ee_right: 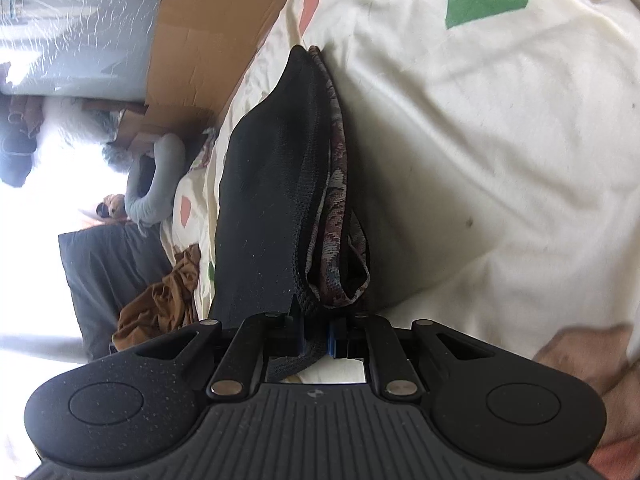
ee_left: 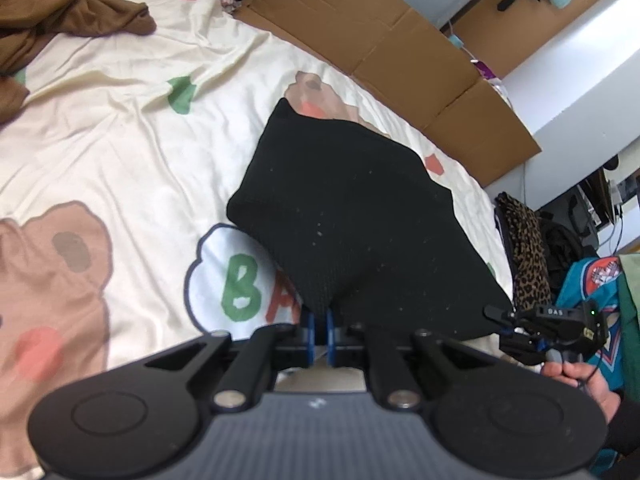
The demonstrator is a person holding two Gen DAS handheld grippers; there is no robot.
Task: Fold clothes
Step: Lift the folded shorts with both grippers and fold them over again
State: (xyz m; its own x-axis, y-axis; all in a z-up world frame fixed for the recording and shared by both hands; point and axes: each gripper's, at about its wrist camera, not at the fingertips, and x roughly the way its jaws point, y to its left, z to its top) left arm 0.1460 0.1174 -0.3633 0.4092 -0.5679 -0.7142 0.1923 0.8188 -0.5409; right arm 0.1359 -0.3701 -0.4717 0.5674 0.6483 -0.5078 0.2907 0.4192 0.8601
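Left tool (ee_left: pixel 319 326) was clamped on the near edge of the black garment (ee_left: pixel 352 216), which ran toward one o'clock over the bed (ee_left: pixel 120 132); the right tool (ee_left: pixel 505 317) sat at three o'clock. From the right wrist, the right tool (ee_right: pixel 317 330) pinched the garment's (ee_right: pixel 264 200) near corner, patterned lining (ee_right: pixel 334 200) beside it. Lifting both corners evenly, kept taut, should give a clean fold.

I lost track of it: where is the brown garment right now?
The brown garment lies crumpled at the top left of the left wrist view, on the bedsheet, far from the black cloth.
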